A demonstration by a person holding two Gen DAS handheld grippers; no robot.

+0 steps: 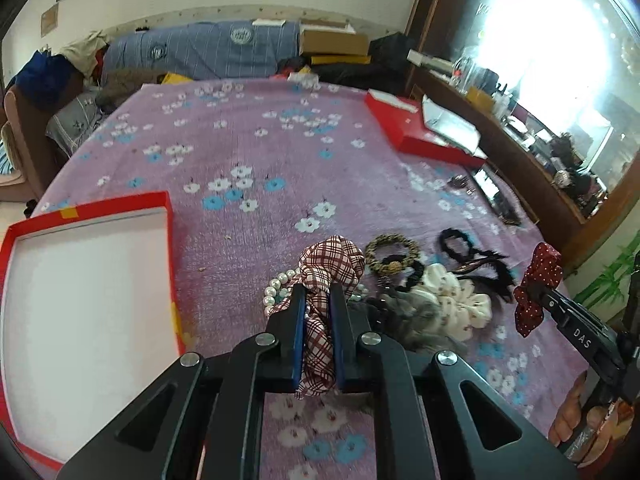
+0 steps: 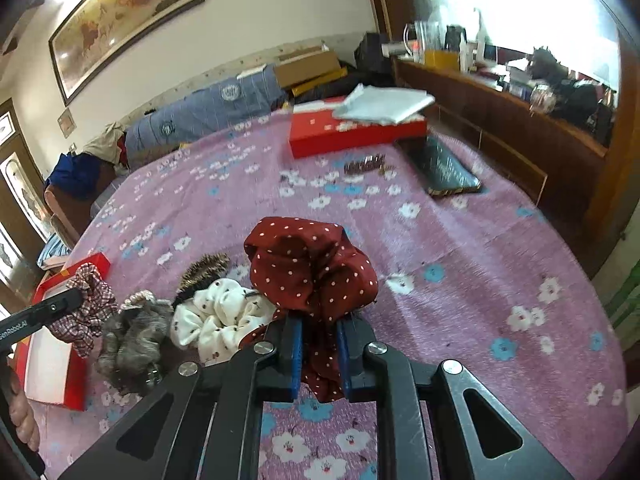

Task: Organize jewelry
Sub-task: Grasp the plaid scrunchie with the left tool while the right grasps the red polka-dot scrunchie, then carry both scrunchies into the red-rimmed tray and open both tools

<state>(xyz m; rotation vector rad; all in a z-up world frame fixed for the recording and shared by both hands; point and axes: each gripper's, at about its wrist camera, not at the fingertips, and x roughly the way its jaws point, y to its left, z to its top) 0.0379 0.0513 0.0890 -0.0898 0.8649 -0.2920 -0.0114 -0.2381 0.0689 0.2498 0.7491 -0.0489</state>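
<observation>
The left tongs (image 1: 318,300) are clamped on a plaid scrunchie (image 1: 330,268) at lower centre of the frame; the right tongs (image 2: 318,330) grip a red dotted scrunchie (image 2: 312,268) likewise; other hair ties lie on the floral cloth (image 1: 248,140); an open red box (image 1: 86,304) sits lower left.

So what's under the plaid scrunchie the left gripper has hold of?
A string of white pearls shows at the left edge of the plaid scrunchie, which the left gripper pinches. The fabric covers the rest of the strand, so its length cannot be told.
</observation>
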